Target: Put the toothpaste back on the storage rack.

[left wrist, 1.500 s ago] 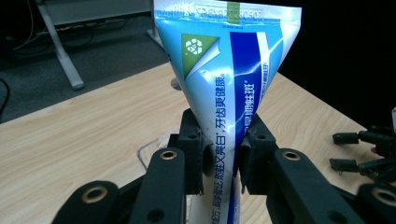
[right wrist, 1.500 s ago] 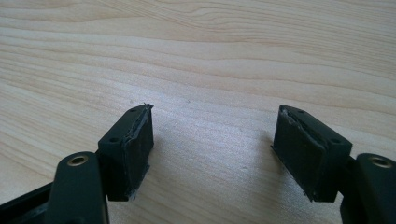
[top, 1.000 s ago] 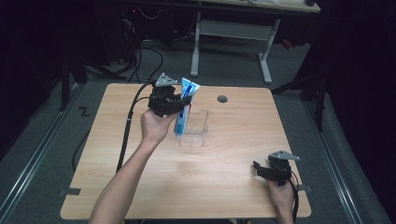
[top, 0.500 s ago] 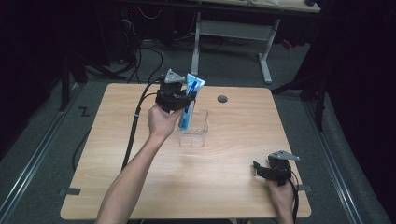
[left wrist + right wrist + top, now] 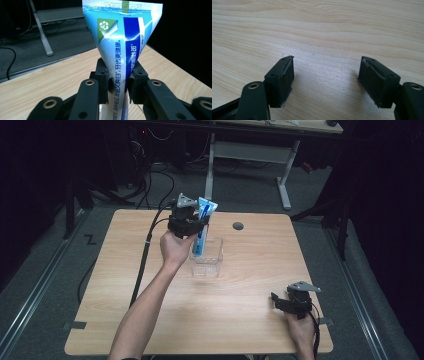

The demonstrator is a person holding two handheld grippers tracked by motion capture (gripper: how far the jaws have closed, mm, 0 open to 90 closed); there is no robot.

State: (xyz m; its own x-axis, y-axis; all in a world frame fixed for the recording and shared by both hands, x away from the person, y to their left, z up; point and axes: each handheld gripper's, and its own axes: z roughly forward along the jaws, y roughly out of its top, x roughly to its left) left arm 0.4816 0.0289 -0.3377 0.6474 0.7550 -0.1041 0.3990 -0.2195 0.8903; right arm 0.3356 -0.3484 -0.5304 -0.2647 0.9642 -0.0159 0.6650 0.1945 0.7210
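Toward the far edge of the light wooden worktop (image 5: 150,285), a blue-and-white toothpaste tube (image 5: 201,227) with a green recycling triangle and Chinese print is held clamped in the left tool (image 5: 117,85), its lower end inside a clear plastic box (image 5: 207,257). Near the right front corner, the right tool (image 5: 325,77) is held with jaws apart over bare wood.

table (image 5: 150,320): pale wood grain, smooth, matt | toothpaste tube (image 5: 120,47): glossy printed plastic, blue and white, creased | box (image 5: 212,262): clear plastic | gripper pads (image 5: 284,80): black, matt, rough-edged | floor (image 5: 45,270): grey, matt
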